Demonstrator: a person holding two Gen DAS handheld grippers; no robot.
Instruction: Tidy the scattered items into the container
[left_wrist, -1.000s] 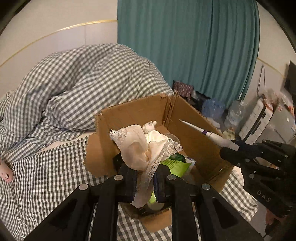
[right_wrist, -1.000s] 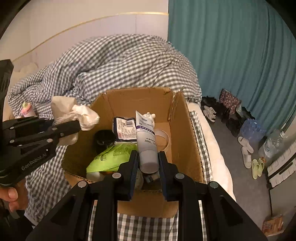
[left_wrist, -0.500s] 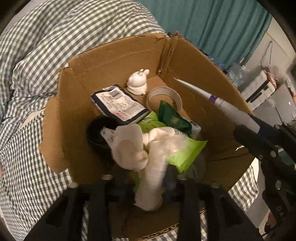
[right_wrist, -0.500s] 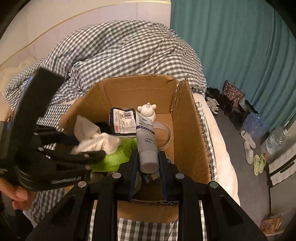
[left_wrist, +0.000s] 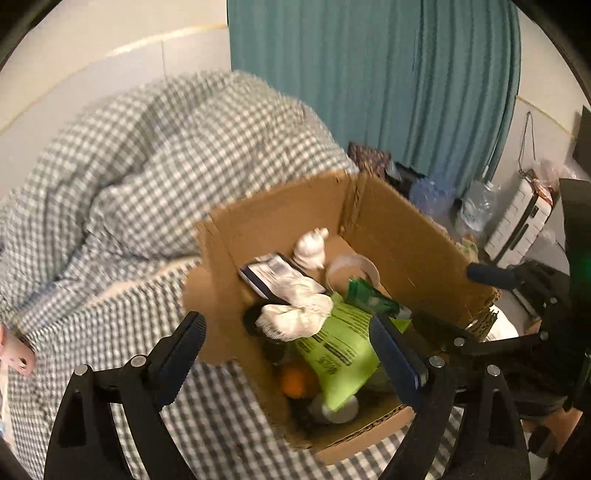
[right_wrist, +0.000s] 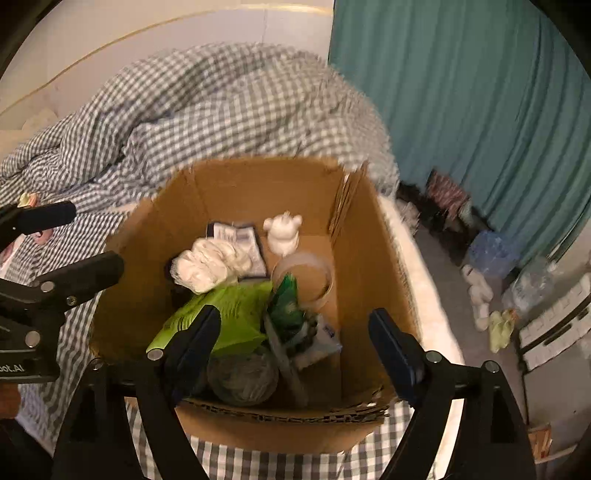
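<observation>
1. Bedding first: a crumpled checked duvet (right_wrist: 229, 107) is heaped at the far left of the bed, behind everything else, with a small pink thing (left_wrist: 16, 350) lying on the sheet at the left edge that I cannot make out.
2. Left gripper (left_wrist: 291, 343) hangs over the near left corner of the cardboard box (right_wrist: 373, 266). Its jaws have just been opening and now stand wide apart with nothing between them.
3. Inside the box, toward the left, the white lace cloth (right_wrist: 208, 267) lies bunched on top of a dark-edged packet (right_wrist: 240, 236) and the lime green pouch (right_wrist: 225, 314).
4. Further along, a small white figurine (right_wrist: 282, 232) stands upright at the back wall, with a clear tape roll (right_wrist: 304, 277) just in front of it and a dark green wrapper (right_wrist: 286, 302) tilted against the pouch.
5. Low in the front of the box a long tube (right_wrist: 286, 363) lies slanted among the clutter; blur hides its label.
6. Right gripper (right_wrist: 295, 343) is above the near edge of the box. Its jaws have just been opening too, and are spread wide, gripping nothing.
7. Beyond the bed on the right, a teal curtain (right_wrist: 461, 110) hangs to the floor, with slippers (right_wrist: 480, 291) and bags scattered below it.
</observation>
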